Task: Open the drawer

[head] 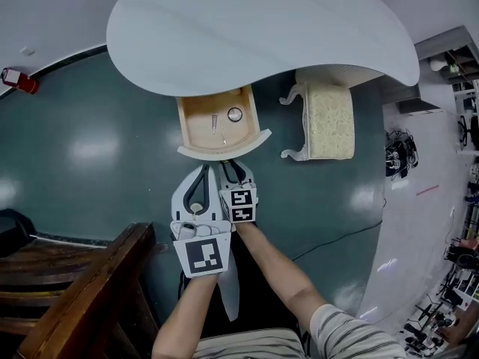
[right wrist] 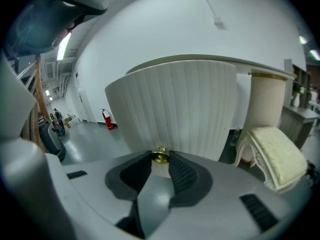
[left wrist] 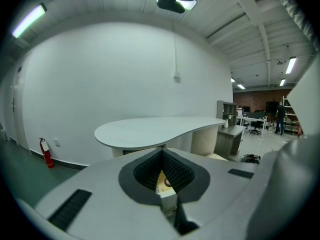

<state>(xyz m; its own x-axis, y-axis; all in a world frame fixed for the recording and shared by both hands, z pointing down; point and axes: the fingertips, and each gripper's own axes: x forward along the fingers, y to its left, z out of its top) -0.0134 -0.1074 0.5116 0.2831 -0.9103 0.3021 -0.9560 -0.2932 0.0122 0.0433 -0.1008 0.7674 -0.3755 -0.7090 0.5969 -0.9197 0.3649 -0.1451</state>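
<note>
The wooden drawer (head: 224, 150) stands pulled out from under the white table (head: 262, 28). Its curved, ribbed white front (right wrist: 175, 109) fills the right gripper view. My right gripper (right wrist: 160, 160) is shut on the front's small brass knob (right wrist: 160, 155), and in the head view it (head: 232, 167) reaches the drawer front from below. My left gripper (head: 202, 170) hangs just left of it with its tips together and nothing held. Through the gap behind its pads (left wrist: 162, 154) I see into the drawer. A small ring-shaped item (head: 235, 114) lies inside.
A white stool with a cream cushion (head: 328, 122) stands right of the drawer, under the table's edge. A dark wooden structure (head: 75, 290) rises at the lower left. A red fire extinguisher (head: 19, 81) sits by the wall at far left. A cable crosses the floor at right.
</note>
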